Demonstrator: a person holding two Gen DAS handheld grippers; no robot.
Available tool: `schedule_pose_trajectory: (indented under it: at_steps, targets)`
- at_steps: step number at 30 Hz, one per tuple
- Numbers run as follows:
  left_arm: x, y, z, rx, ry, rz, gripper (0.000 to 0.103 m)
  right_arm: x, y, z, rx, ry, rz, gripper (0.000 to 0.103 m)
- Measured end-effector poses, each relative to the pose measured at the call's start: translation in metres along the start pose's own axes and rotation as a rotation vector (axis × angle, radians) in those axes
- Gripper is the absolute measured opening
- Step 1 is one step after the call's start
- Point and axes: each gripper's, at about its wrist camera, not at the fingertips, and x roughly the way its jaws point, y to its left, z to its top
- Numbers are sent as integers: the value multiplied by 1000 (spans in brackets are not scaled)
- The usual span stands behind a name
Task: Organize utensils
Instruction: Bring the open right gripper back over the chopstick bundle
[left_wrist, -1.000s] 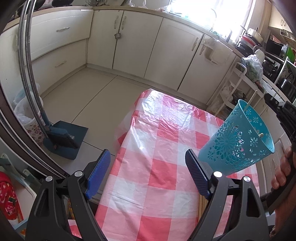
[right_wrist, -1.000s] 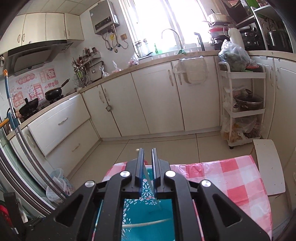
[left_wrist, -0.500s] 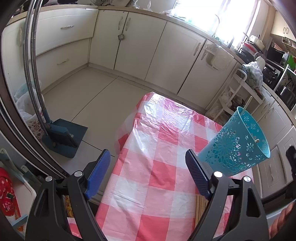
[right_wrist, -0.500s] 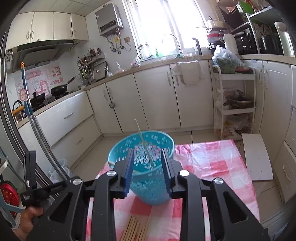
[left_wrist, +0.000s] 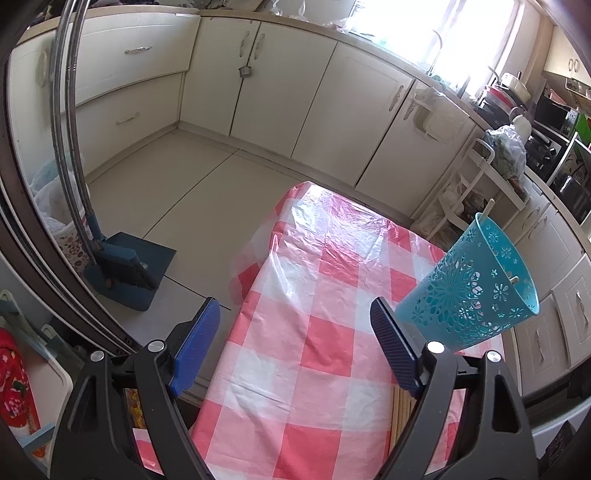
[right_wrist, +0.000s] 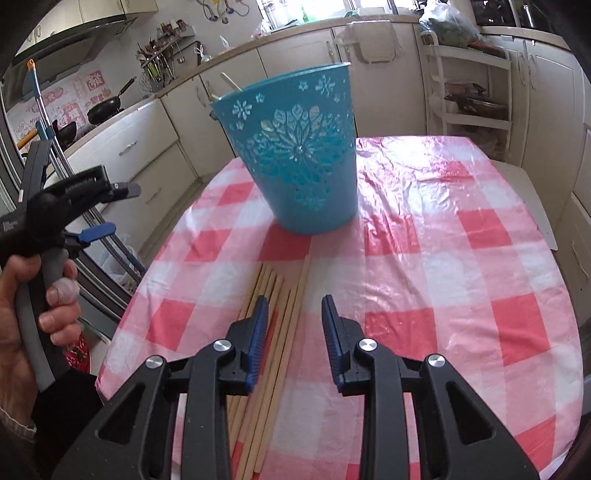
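A teal cut-out holder stands upright on the checked tablecloth, with two chopsticks poking out of its top. Several loose wooden chopsticks lie side by side on the cloth in front of it. My right gripper hangs open just above their near ends, with nothing pressed between its pads. In the left wrist view the holder is at the right, and my left gripper stands wide open and empty over the cloth. The loose chopsticks peek out under its right finger. A hand holds the left gripper off the table's left edge.
The table is small, covered in pink-and-white check under clear plastic. Cream cabinets ring the room. A dustpan and brush stand on the floor at the left. A white trolley stands behind the table.
My right gripper opened over the holder, leaving a chopstick in it, then drew back and down to the loose chopsticks. The left gripper stayed put.
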Motion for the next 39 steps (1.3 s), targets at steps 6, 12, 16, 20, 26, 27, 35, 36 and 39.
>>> schedule_pose_trajectory:
  at_steps: [6, 12, 16, 20, 26, 27, 35, 36, 39]
  targets:
    - [1, 1, 0, 1, 2, 7, 80, 6, -1, -19, -6, 45, -4, 30]
    - [1, 0, 0, 5, 4, 9, 80, 9, -2, -26, -4, 67, -6, 30]
    - [1, 0, 0, 5, 3, 8, 80, 9, 0, -27, -7, 73, -3, 30]
    - [1, 0, 0, 4, 4, 8, 80, 9, 1, -28, -11, 76, -2, 30]
    - [1, 0, 0, 5, 3, 9, 80, 9, 3, -28, -11, 78, 0, 30]
    - [1, 0, 0, 4, 4, 8, 80, 9, 3, -28, -11, 77, 0, 30]
    - [1, 0, 0, 4, 4, 8, 80, 9, 3, -28, -11, 81, -1, 30]
    - [1, 0, 0, 4, 4, 8, 80, 9, 3, -28, -10, 81, -1, 30]
    - [1, 0, 0, 4, 4, 8, 80, 9, 4, -28, -11, 82, -1, 30]
